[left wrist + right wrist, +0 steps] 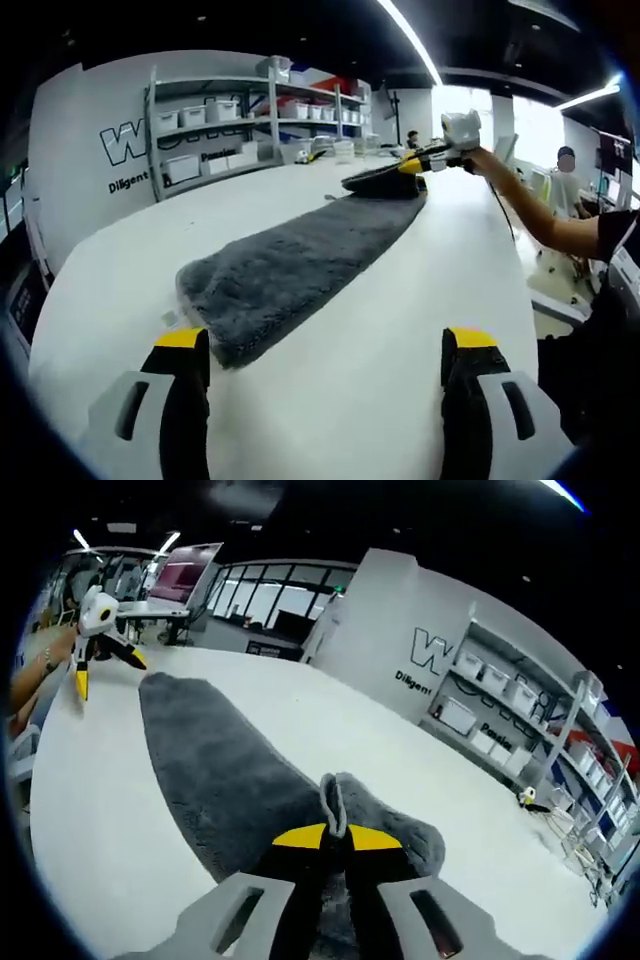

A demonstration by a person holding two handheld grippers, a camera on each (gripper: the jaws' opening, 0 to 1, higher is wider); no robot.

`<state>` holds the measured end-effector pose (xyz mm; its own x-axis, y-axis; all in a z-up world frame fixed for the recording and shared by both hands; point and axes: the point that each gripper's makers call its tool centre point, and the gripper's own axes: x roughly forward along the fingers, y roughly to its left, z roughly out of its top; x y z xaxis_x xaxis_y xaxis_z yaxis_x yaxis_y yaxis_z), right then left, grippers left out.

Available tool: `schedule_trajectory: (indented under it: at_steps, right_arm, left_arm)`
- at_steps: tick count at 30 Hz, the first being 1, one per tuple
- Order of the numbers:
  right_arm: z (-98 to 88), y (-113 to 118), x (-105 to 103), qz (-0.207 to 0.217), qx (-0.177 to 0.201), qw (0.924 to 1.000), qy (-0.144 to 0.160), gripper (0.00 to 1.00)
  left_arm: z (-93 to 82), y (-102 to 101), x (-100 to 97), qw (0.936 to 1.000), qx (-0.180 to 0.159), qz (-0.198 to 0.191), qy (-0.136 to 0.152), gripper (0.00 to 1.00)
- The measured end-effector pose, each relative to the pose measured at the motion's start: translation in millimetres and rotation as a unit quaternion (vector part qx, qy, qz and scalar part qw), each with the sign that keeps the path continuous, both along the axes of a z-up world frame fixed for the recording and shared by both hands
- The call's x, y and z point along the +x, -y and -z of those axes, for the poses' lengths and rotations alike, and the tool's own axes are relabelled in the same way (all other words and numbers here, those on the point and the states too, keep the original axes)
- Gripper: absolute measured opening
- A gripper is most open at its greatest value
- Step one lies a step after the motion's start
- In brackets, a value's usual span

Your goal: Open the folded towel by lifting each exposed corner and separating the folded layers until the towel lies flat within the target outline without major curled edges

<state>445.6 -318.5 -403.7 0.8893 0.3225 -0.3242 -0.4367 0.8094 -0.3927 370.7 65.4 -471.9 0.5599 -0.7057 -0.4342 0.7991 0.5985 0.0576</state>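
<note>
My right gripper has its jaws pinched shut on a pulled-up fold at one end of the grey towel, which is stretched out long on the white table. My left gripper is wide open with nothing in it, sitting just short of the towel's other end. The wall behind the shelves has a big "W" and "Diligent" under it; the rest I can't read.

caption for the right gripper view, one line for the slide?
Right gripper pinching a raised fold of the grey towel on the white table; left gripper open at the far end.
</note>
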Motion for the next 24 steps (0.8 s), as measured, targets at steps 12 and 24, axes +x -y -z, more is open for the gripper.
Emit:
schedule_trajectory:
  at_steps: [12, 24]
  right_arm:
    - [-41.9, 72, -4, 0.076, 0.023, 0.9962, 0.035, 0.02]
    - [-42.5, 167, -6, 0.188, 0.034, 0.9804, 0.046, 0.02]
  left_arm:
    - [-4.7, -1, 4.9, 1.0000, -0.003, 0.000, 0.001, 0.95]
    - [-5.9, 3, 2.9, 1.0000, 0.000, 0.007, 0.004, 0.95]
